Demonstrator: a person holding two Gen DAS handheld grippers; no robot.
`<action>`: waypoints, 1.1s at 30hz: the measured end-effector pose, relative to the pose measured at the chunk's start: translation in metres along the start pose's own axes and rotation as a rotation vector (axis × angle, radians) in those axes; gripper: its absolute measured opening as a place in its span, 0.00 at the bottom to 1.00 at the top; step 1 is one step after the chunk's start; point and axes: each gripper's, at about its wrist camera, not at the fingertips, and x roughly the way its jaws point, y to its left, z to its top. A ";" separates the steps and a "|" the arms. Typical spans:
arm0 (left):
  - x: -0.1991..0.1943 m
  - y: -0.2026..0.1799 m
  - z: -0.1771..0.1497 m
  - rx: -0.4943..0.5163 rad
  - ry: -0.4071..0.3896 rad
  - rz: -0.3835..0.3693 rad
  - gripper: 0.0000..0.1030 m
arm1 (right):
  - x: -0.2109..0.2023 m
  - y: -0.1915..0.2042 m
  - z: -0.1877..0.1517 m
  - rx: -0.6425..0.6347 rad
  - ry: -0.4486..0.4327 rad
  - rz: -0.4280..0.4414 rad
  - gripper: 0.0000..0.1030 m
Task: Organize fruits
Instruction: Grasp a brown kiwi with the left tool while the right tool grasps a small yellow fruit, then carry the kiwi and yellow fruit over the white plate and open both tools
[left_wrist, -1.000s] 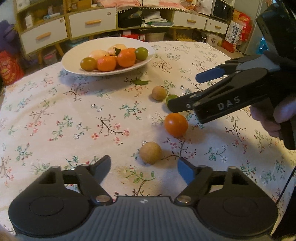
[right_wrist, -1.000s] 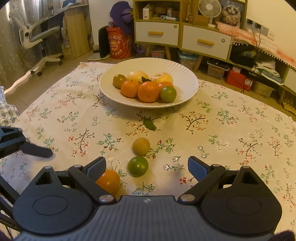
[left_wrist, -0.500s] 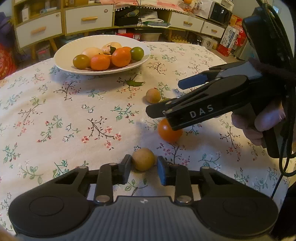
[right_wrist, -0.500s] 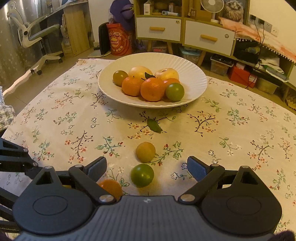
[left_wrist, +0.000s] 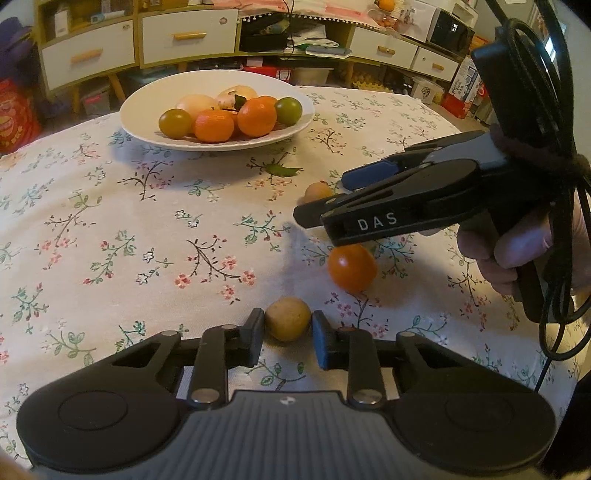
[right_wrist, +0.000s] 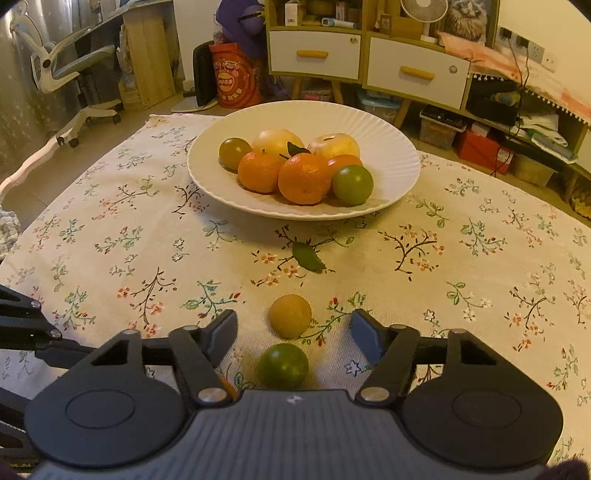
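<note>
My left gripper (left_wrist: 288, 325) is shut on a small tan round fruit (left_wrist: 288, 319) low on the flowered tablecloth. An orange fruit (left_wrist: 352, 267) lies just beyond it to the right. A second tan fruit (left_wrist: 317, 190) lies farther off, beside the tips of my right gripper (left_wrist: 320, 199), which a hand holds. In the right wrist view my right gripper (right_wrist: 294, 329) has its jaws closing. A yellow-tan fruit (right_wrist: 290, 320) and a green fruit (right_wrist: 283, 365) lie in the gap, and the pads touch neither. A white plate (right_wrist: 391, 147) with several fruits stands behind.
A loose green leaf (right_wrist: 308, 258) lies on the cloth between the plate and the loose fruits. The left gripper's black arm (right_wrist: 26, 325) enters the right wrist view at the left edge. Drawers, shelves and an office chair stand beyond the table.
The left jaws have shut on the tan fruit, which lay free ahead of them before. The right jaws have narrowed around the green and yellow-tan fruits.
</note>
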 end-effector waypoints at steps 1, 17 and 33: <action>0.000 0.000 0.000 -0.002 0.000 0.000 0.05 | 0.000 0.000 0.001 0.001 0.000 -0.001 0.59; -0.003 0.002 0.002 -0.018 -0.007 0.023 0.05 | -0.002 0.001 0.002 -0.015 0.008 0.004 0.24; -0.003 0.008 0.012 -0.052 -0.038 0.057 0.05 | -0.012 -0.004 0.007 0.005 -0.021 0.013 0.21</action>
